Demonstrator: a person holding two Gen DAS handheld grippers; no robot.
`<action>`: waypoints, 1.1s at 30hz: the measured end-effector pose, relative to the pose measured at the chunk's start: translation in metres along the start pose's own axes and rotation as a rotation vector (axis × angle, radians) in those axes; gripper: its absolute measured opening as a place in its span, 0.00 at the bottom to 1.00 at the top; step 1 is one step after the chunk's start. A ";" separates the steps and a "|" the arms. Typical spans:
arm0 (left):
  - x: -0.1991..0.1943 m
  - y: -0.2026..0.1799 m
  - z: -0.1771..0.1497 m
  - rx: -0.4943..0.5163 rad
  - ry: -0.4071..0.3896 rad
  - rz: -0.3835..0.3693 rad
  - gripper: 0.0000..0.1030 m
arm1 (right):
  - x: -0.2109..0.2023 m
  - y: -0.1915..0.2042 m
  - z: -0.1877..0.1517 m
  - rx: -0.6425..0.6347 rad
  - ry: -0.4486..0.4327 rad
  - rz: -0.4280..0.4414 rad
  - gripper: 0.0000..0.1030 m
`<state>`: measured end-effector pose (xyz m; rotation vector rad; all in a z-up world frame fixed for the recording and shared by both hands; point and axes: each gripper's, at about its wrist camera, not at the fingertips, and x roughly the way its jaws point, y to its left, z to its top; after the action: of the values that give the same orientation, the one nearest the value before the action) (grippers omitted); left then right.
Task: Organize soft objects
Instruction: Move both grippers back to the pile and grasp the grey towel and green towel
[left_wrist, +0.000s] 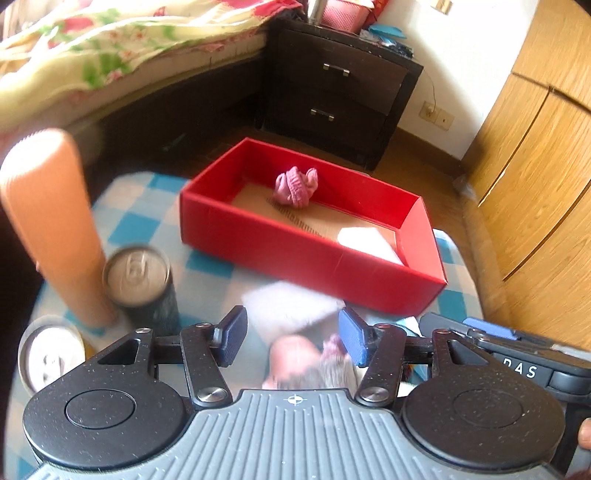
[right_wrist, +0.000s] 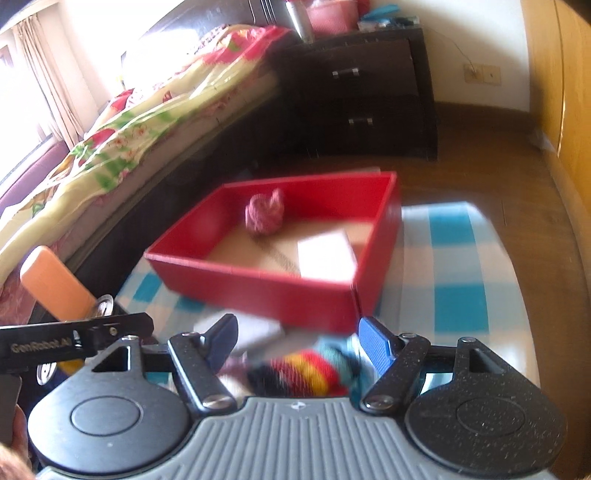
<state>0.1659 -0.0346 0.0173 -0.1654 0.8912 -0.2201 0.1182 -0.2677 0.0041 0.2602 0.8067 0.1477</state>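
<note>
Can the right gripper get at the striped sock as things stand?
Probably yes. The right gripper is open, and the striped sock lies on the checked cloth right between its fingers, nothing over it. The view is blurred, so contact is unclear.

Only two bits of lettering can be read. In the left wrist view, white capitals "DAS" stand on the black housing of the right tongs (left_wrist: 532, 369), which reach in from the lower right, over the right edge of the desk; the letters run up to the housing's edge, so they may be part of a longer word. In the right wrist view, pale letters "GenRobot.AI" stand on the black bar of the left tongs (right_wrist: 74, 341), which enter from the left, over the desk's left edge. The can tops and the red box show no legible print.
</note>
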 end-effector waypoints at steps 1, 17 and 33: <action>-0.001 0.003 -0.004 -0.007 0.000 -0.006 0.55 | -0.002 0.000 -0.004 -0.002 0.000 -0.003 0.49; -0.034 0.036 -0.052 -0.071 0.019 -0.039 0.62 | -0.019 0.020 -0.060 -0.051 0.080 0.027 0.55; -0.022 0.039 -0.065 -0.078 0.070 -0.067 0.66 | 0.011 0.046 -0.066 -0.152 0.149 0.037 0.69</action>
<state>0.1062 0.0059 -0.0153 -0.2613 0.9655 -0.2544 0.0766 -0.2100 -0.0343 0.1214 0.9339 0.2644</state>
